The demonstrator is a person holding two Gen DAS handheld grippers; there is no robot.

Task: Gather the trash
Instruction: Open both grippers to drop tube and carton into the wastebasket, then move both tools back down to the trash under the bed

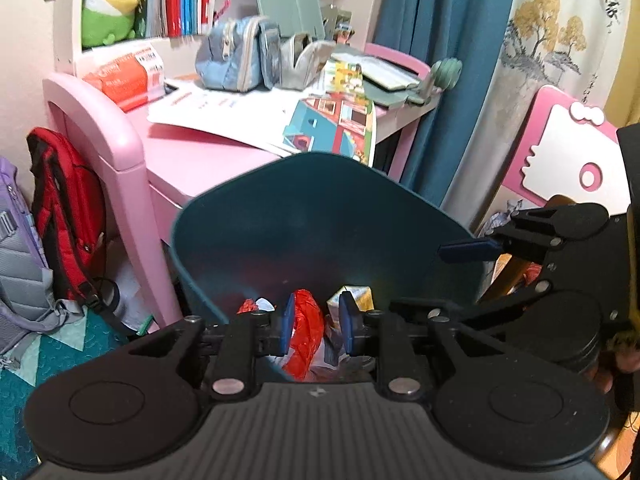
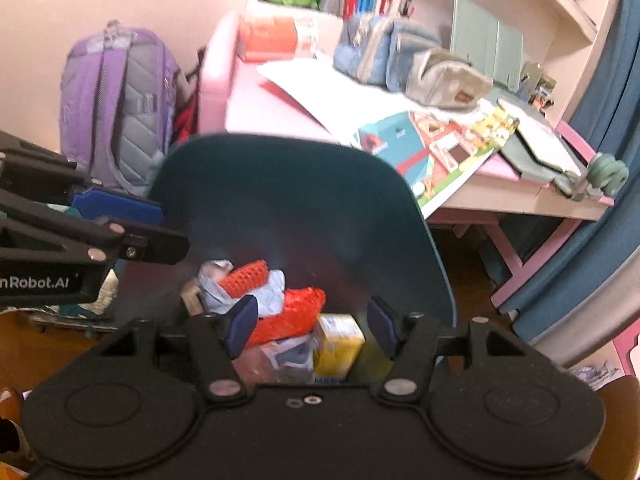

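A dark teal bin (image 1: 320, 216) stands in front of the pink desk, and both grippers hang over its mouth. Inside lie a crumpled red wrapper (image 1: 306, 320), a yellow carton (image 1: 356, 294) and other scraps. My left gripper (image 1: 317, 326) has its blue pads a little apart; the red wrapper shows in the gap but lies down in the bin, unheld. In the right wrist view my right gripper (image 2: 313, 326) stands wide open above the bin (image 2: 280, 200), over red netting (image 2: 248, 276), crumpled pale paper (image 2: 272, 288) and the yellow carton (image 2: 338, 344). Nothing is between its pads.
The pink desk (image 1: 192, 156) behind the bin carries papers, pencil cases (image 1: 236, 56) and a picture book (image 1: 336, 124). A red backpack (image 1: 64, 208) and a purple backpack (image 2: 120, 100) lean at the desk's left. A blue curtain (image 1: 448, 60) and a pink chair (image 1: 568, 148) stand to the right.
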